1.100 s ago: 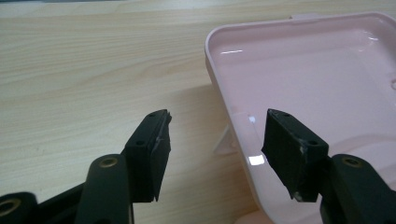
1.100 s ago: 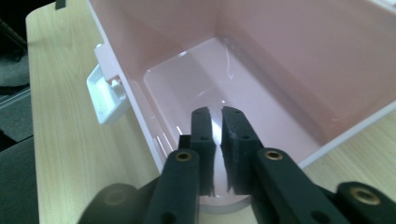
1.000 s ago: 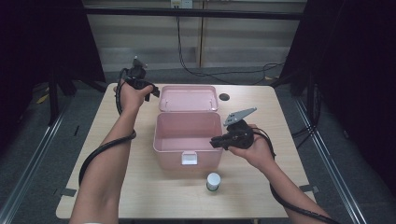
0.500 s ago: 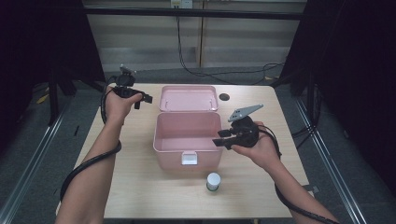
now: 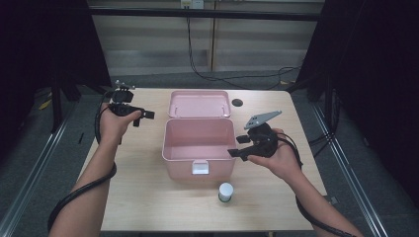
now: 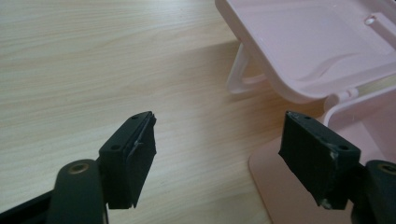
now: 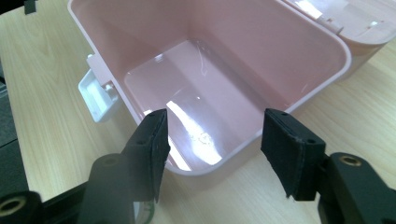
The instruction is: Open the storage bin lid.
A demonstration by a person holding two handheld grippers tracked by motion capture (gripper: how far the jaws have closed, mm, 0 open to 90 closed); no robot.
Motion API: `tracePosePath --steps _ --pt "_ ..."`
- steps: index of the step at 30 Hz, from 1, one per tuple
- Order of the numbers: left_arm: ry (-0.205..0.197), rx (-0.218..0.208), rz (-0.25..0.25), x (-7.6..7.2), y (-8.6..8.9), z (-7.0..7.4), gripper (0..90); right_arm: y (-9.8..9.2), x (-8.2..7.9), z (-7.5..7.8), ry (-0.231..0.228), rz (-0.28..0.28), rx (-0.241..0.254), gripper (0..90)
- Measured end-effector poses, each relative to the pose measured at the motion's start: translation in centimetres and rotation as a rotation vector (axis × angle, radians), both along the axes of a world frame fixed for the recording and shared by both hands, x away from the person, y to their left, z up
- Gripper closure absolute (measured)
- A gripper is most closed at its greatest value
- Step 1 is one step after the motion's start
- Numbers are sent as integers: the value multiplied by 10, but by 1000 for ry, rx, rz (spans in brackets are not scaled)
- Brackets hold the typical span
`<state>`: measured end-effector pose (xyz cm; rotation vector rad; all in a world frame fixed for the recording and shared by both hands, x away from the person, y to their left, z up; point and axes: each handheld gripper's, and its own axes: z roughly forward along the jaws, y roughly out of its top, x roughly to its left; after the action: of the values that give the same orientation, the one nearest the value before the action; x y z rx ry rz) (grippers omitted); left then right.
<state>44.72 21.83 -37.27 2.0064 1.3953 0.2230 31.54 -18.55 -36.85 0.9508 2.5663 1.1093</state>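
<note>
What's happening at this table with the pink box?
A person sits at a wooden table with a two-jaw gripper in each hand. The pink box stands open and empty, its lid folded back. The left gripper and right gripper flank it, both open, holding nothing. A small white-capped jar waits in front.

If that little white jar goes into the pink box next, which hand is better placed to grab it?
Probably the right. The right tool hangs open beside the box, nearer the white jar. The left tool, also open, is off at the box's far-left side.
</note>
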Motion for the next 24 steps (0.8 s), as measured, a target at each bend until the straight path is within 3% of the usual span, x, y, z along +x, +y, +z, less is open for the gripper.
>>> tracePosePath --steps 3,15,24 --pt "-3 2 -7 -7 5 -4 248 -3 -3 3 4 2 -17 383" --pt "-21 -42 -8 -32 17 -27 232 -17 -12 -3 29 -7 -1 344" --pt "-39 -19 -40 -53 26 -42 217 -33 -17 -6 51 -33 -9 317"
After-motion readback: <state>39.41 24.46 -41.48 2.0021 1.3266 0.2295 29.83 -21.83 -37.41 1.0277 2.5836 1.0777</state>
